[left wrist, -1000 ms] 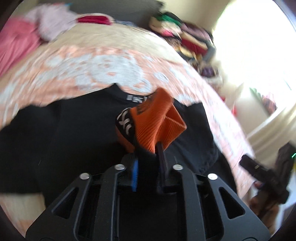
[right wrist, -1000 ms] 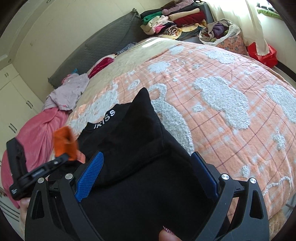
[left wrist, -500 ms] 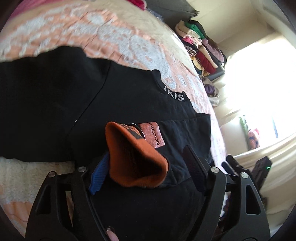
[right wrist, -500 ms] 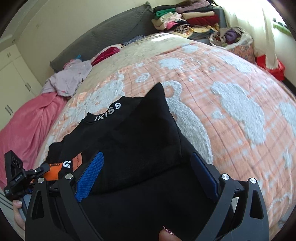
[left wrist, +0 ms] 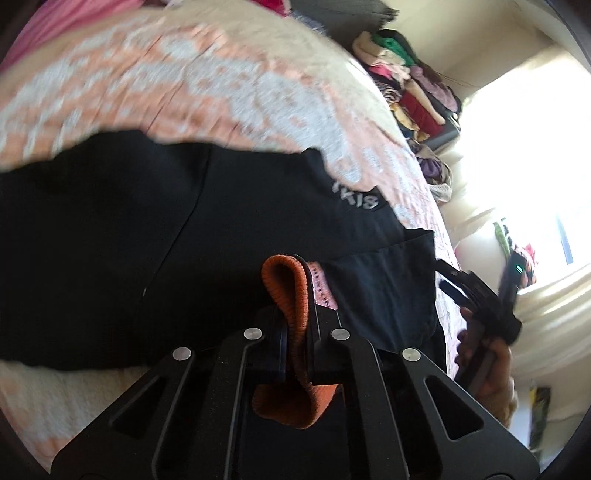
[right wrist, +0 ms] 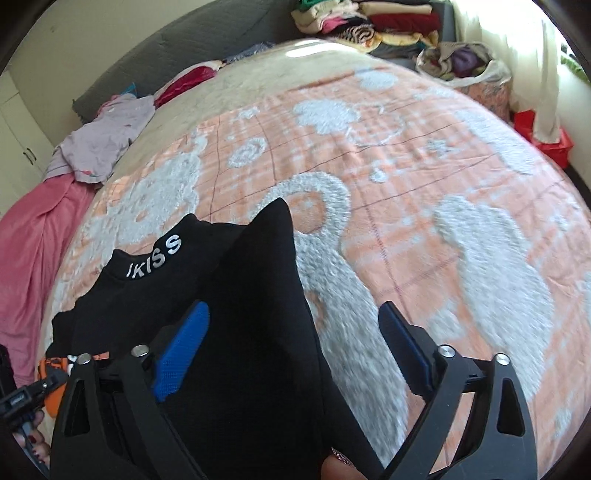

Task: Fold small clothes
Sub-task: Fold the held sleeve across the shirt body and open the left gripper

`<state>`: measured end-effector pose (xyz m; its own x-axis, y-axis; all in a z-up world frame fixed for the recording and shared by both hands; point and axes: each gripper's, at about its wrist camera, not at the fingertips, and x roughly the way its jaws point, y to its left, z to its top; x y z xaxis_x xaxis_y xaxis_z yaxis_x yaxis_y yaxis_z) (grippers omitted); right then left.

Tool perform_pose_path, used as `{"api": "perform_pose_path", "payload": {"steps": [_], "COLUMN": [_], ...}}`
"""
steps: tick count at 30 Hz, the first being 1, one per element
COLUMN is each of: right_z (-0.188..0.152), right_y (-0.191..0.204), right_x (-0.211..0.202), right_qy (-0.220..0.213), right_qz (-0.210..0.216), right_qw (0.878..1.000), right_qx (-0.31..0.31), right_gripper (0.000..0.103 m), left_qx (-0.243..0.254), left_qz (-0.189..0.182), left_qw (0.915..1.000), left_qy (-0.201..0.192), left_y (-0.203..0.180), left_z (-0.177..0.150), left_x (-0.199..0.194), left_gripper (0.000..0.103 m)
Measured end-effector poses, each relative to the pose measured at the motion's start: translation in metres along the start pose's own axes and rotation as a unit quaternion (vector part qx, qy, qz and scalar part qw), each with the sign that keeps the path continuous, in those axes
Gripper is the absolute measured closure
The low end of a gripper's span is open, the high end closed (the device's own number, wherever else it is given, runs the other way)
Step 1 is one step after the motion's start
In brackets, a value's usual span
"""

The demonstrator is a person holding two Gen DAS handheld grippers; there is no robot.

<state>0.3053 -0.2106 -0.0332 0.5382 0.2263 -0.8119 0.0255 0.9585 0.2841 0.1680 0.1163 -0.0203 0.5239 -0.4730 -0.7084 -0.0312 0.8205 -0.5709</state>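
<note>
A black top with white collar lettering (right wrist: 240, 295) lies spread on the orange and white bedspread (right wrist: 424, 184). A small orange knitted piece (left wrist: 290, 291) with a pink label stands over the top. My left gripper (left wrist: 295, 317) is shut on it, and its lower fold bulges behind the pads. My right gripper (right wrist: 291, 332) hovers over the right edge of the black top. Its jaws are closing, still wide, with the black fabric under and between them and the blue pads (right wrist: 184, 343) not pressing it. The left gripper (right wrist: 22, 398) and the orange piece (right wrist: 51, 369) show at the lower left of the right wrist view.
Folded clothes (right wrist: 369, 22) are stacked beyond the bed's far corner, beside a bag of garments (right wrist: 461, 62). A pink blanket (right wrist: 29, 240) and a lilac garment (right wrist: 103, 140) lie at the left. A grey headboard (right wrist: 184, 48) runs behind. Bright window at the right.
The left jaws opened wide around the orange piece half a second ago and have shut on it again, lower over the black top. The right gripper slid rightwards and its jaws narrowed slightly.
</note>
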Motion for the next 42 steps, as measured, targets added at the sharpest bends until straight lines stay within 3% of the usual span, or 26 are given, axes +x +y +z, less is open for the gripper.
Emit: {"api": "perform_pose_path", "payload": {"steps": [2, 3, 4, 5, 9, 15, 19, 23, 24, 27, 31, 35, 38, 42], "right_z": [0.001, 0.001, 0.002, 0.002, 0.008, 0.003, 0.002, -0.003, -0.006, -0.02, -0.045, -0.068, -0.084, -0.093], "right_y": [0.0, 0.0, -0.001, -0.002, -0.017, -0.014, -0.006, 0.01, 0.016, 0.046, 0.085, 0.111, 0.11, 0.118], "right_x": [0.009, 0.011, 0.011, 0.009, -0.004, 0.015, 0.008, -0.025, -0.032, -0.046, -0.037, -0.013, 0.009, -0.002], "right_qy": [0.015, 0.018, 0.017, 0.015, -0.019, -0.005, -0.016, -0.058, -0.068, -0.073, -0.031, 0.01, 0.045, 0.029], "right_qz": [0.007, 0.013, 0.019, 0.028, 0.031, -0.013, -0.064, -0.084, -0.08, -0.036, 0.028, 0.021, 0.001, 0.008], "right_qw": [1.0, 1.0, 1.0, 0.999, 0.999, 1.0, 0.997, 0.993, 0.992, 0.991, 0.988, 0.985, 0.985, 0.985], "right_qx": [-0.006, -0.009, -0.015, -0.016, 0.002, -0.019, -0.042, -0.062, -0.071, -0.111, -0.148, -0.174, -0.167, -0.169], "right_gripper": [0.024, 0.042, 0.078, 0.091, 0.092, 0.089, 0.065, 0.054, 0.049, 0.047, 0.046, 0.046, 0.046, 0.045], "left_qx": [0.02, 0.027, 0.039, 0.044, 0.071, 0.067, 0.058, 0.06, 0.063, 0.081, 0.108, 0.117, 0.115, 0.11], "left_qz": [-0.001, 0.0, 0.001, 0.003, 0.018, 0.073, 0.103, 0.113, 0.123, 0.143, 0.152, 0.187, 0.186, 0.18], "left_qw": [0.9998, 0.9996, 0.9991, 0.9988, 0.9969, 0.995, 0.9926, 0.9914, 0.9901, 0.9865, 0.9824, 0.9751, 0.9755, 0.9775], "left_qy": [-0.008, -0.01, -0.015, -0.019, -0.03, 0.011, 0.026, 0.025, 0.023, 0.0, -0.004, 0.027, 0.019, 0.001], "left_y": [-0.01, -0.014, -0.019, -0.022, -0.033, -0.012, 0.007, 0.012, 0.011, 0.002, -0.011, -0.003, 0.002, 0.001], "left_z": [0.006, 0.01, 0.014, 0.016, 0.025, 0.024, 0.02, 0.019, 0.018, 0.014, 0.005, -0.009, -0.016, -0.021], "left_x": [-0.004, -0.004, -0.007, -0.008, -0.005, 0.034, 0.048, 0.044, 0.04, 0.024, 0.016, 0.036, 0.034, 0.016], "left_gripper": [0.102, 0.102, 0.102, 0.102, 0.102, 0.102, 0.096, 0.086, 0.086, 0.086, 0.084, 0.084, 0.083, 0.078]}}
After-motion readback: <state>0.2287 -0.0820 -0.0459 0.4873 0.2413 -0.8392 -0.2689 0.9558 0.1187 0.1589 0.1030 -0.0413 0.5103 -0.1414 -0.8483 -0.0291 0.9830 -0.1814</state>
